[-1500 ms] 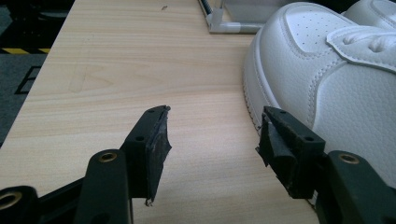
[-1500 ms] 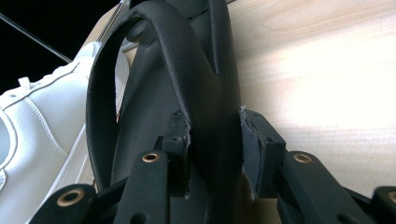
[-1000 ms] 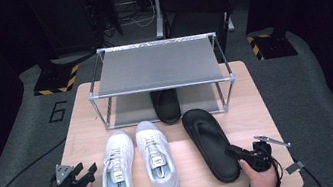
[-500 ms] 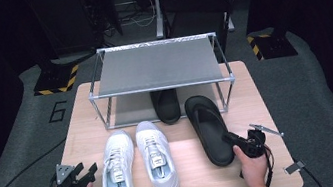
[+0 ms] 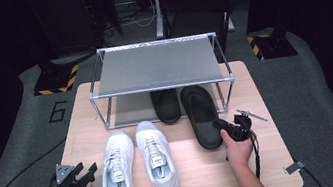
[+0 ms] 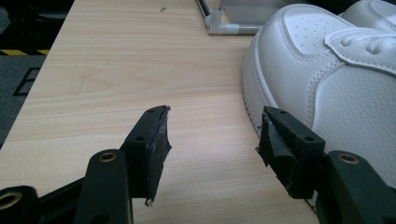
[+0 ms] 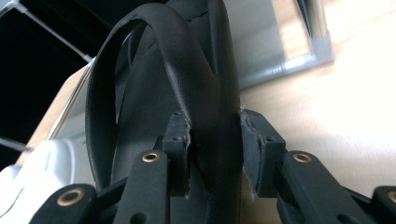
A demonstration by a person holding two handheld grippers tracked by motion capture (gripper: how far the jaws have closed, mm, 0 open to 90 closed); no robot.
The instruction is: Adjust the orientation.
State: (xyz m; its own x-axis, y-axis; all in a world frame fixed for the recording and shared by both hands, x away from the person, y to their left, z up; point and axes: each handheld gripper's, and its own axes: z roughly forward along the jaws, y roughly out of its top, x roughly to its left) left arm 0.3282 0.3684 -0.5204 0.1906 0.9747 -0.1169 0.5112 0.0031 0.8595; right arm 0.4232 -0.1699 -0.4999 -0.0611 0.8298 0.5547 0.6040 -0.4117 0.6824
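right gripper [image 5: 224,127] is clamped on heel edge of black slipper [image 5: 201,113], toe under rack [image 5: 158,67] | second black slipper [image 5: 166,104] is seen beneath rack | left gripper [image 5: 85,173] is held with jaws apart beside white sneakers [image 5: 137,164] on table [image 5: 268,173]

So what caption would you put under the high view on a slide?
Right gripper slides a black sandal under the rack; white sneakers wait.
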